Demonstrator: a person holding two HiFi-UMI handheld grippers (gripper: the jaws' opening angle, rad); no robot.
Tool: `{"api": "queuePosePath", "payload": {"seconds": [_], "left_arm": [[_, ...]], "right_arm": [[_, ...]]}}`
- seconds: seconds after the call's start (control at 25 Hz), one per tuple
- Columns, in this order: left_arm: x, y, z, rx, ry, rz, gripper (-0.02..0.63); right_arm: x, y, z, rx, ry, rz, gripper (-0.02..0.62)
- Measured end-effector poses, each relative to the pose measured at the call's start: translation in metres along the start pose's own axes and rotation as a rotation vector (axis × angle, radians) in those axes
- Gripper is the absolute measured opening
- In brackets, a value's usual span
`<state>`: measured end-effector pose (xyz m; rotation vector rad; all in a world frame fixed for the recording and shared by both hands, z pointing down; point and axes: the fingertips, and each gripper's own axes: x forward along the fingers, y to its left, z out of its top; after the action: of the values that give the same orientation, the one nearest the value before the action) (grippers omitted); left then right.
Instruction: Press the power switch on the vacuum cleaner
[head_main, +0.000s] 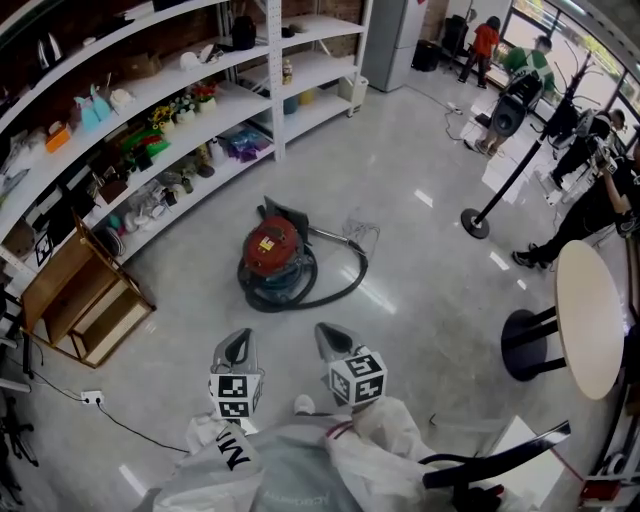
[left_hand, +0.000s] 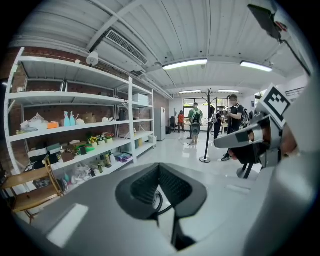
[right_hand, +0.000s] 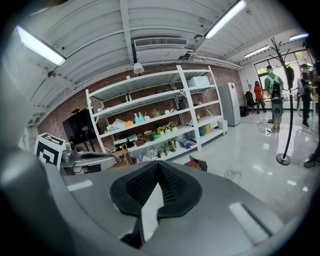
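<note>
Head view shows us the red vacuum cleaner (head_main: 272, 250) sitting on the grey floor (head_main: 420, 260) near the white shelves (head_main: 150, 100), its black hose (head_main: 345, 280) curled round it. We hold the left gripper (head_main: 238, 345) and the right gripper (head_main: 330, 340) side by side, well short of it. In each gripper view the jaws are pressed together at the tips, pinching nothing

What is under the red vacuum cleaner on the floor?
The red vacuum cleaner sits on the glossy floor, its black hose looped round its base. Its body covers the underside, so wheels or anything beneath cannot be seen.
</note>
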<state>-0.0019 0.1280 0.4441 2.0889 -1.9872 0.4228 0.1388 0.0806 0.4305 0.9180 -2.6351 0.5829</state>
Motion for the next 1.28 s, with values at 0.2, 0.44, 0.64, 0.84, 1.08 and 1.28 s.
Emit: {"api": "queuePosePath", "payload": {"seconds": [0.2,0.44,0.64,0.84,1.08,1.28], "left_arm": [[0.006,0.006,-0.001,-0.009,0.004,0.028,0.0],[0.005,0.013,-0.001,-0.004,0.018,0.053,0.0],[0.008,0.017,0.006,0.01,0.005,0.065,0.0],[0.017,0.016,0.009,0.017,0.001,0.054,0.0],[0.032,0.026,0.01,0.008,0.004,0.042,0.0],[0.045,0.033,0.017,0.004,0.0,0.024,0.0]], "right_arm": [[0.012,-0.007,0.004,-0.011,0.0,0.022,0.0],[0.014,-0.009,0.002,0.009,-0.002,0.035,0.0],[0.016,-0.012,0.004,0.016,-0.016,0.035,0.0],[0.021,-0.021,0.01,0.017,-0.026,0.025,0.0],[0.034,-0.025,0.012,0.02,-0.018,0.013,0.0],[0.044,-0.028,0.02,0.021,-0.014,-0.004,0.0]]}}
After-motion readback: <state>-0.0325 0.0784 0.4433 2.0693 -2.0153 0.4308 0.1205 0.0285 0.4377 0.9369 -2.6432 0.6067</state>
